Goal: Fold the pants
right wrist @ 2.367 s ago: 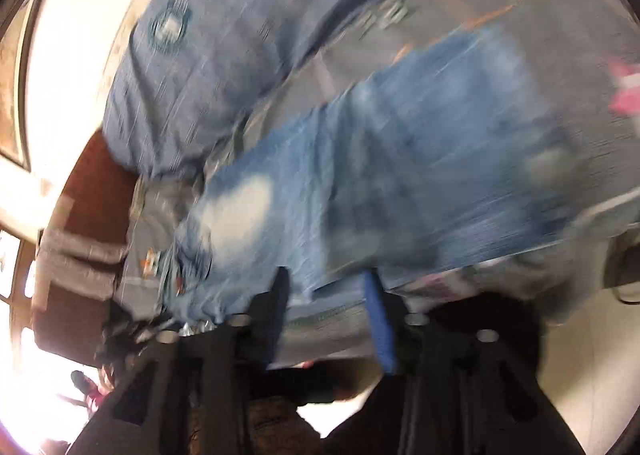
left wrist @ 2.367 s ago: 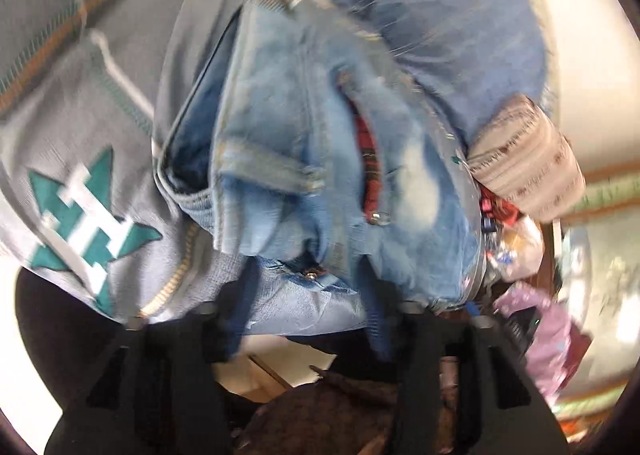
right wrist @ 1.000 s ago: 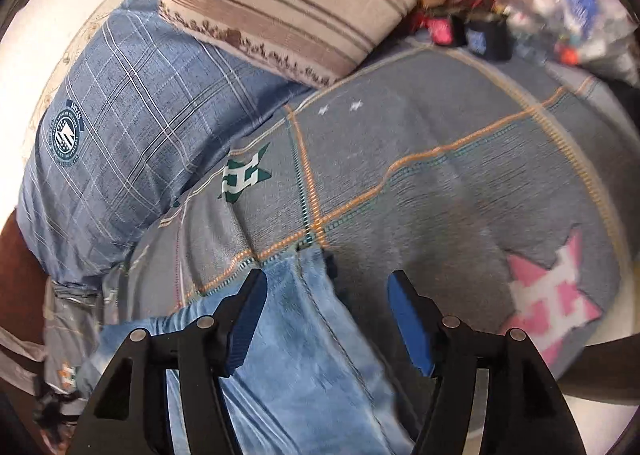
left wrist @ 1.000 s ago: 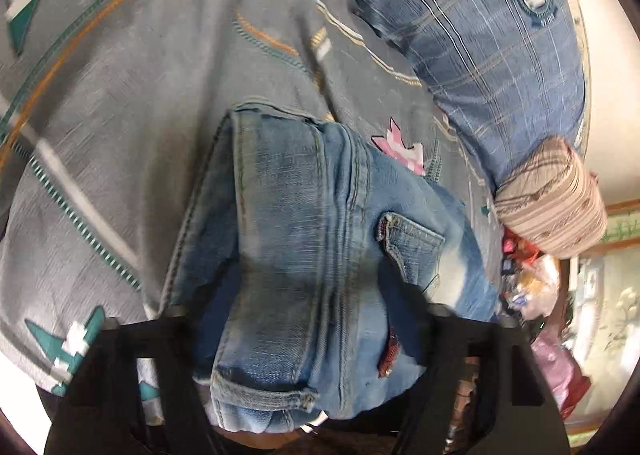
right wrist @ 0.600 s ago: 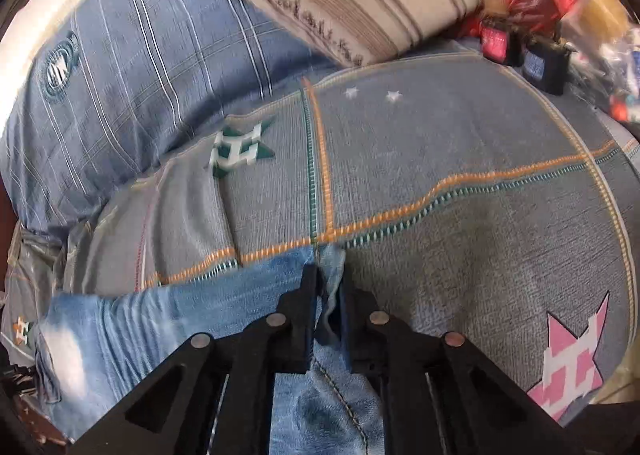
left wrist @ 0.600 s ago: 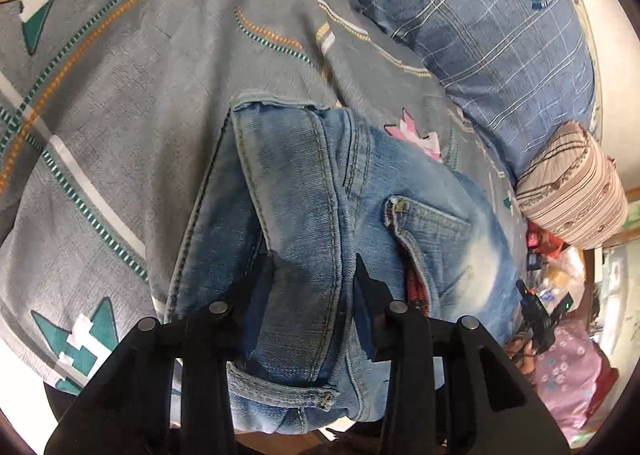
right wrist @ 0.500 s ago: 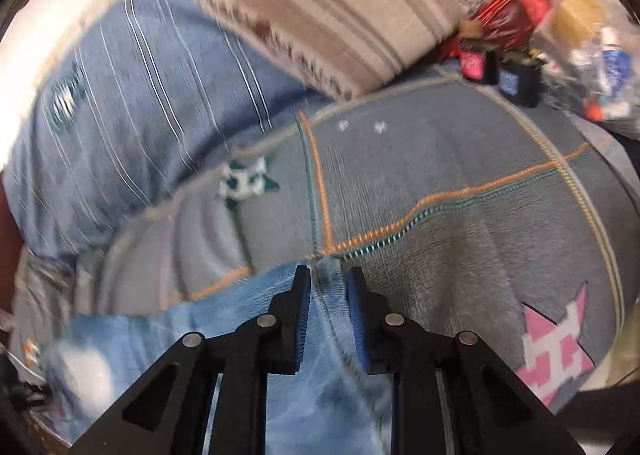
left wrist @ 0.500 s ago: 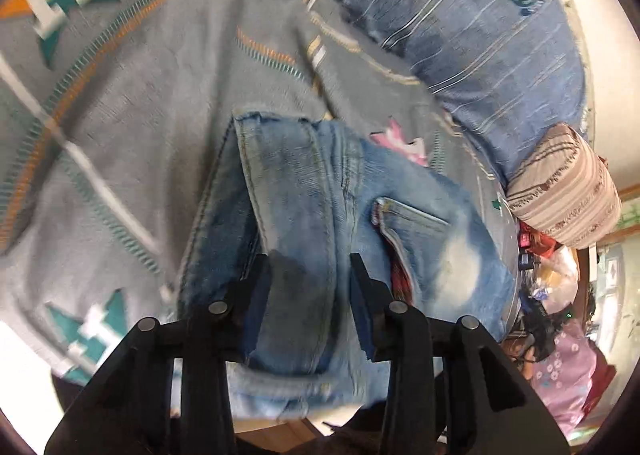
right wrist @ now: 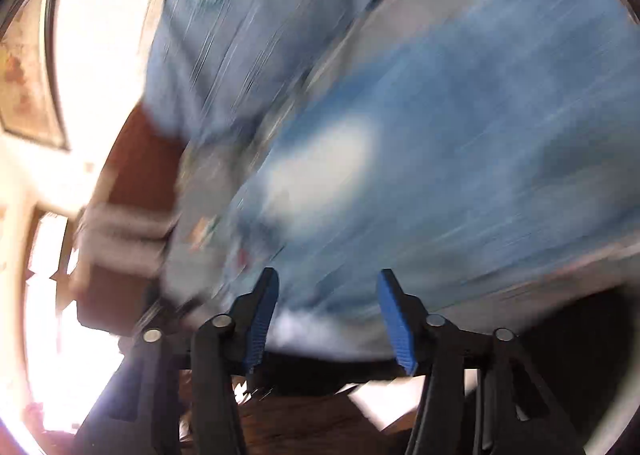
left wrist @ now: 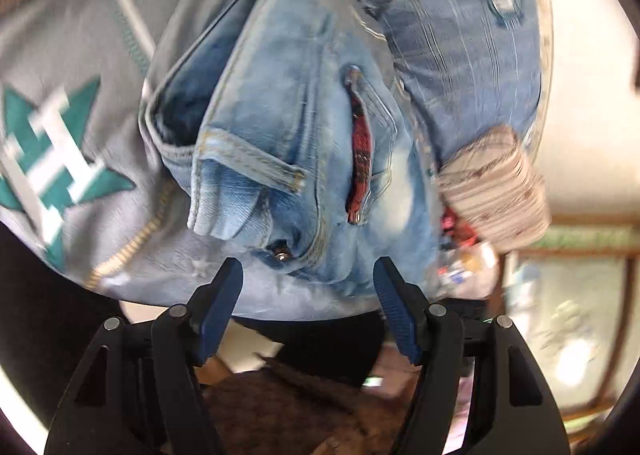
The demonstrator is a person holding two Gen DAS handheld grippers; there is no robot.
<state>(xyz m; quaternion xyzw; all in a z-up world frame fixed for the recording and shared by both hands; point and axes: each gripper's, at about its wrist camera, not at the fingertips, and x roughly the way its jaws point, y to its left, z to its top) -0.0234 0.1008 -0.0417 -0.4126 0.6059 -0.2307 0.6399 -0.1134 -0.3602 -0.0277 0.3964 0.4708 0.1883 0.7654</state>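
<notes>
Light-blue jeans (left wrist: 280, 115) lie bunched on the grey bedspread (left wrist: 80, 55), waistband and button toward me, a red plaid pocket lining showing. My left gripper (left wrist: 308, 267) hangs at the near edge of the bed, just short of the button; its jaws are opening and the pads touch nothing. In the right wrist view everything is smeared by motion. The jeans (right wrist: 440, 135) fill the upper right with a pale faded patch. My right gripper (right wrist: 328, 277) sits at their near edge with jaws opening, denim beyond the tips and neither pad pressing on it.
A blue plaid pillow (left wrist: 460, 35) and a striped bolster (left wrist: 492, 191) lie behind the jeans. Small clutter (left wrist: 460, 263) sits at the right. A teal star (left wrist: 52, 159) marks the bedspread. Brown wood (right wrist: 148, 159) and a framed picture (right wrist: 28, 75) stand left in the right view.
Both grippers were shut on the denim half a second ago; both have let go, opened and drawn back to the near edge. The right one swung fast and its view is blurred.
</notes>
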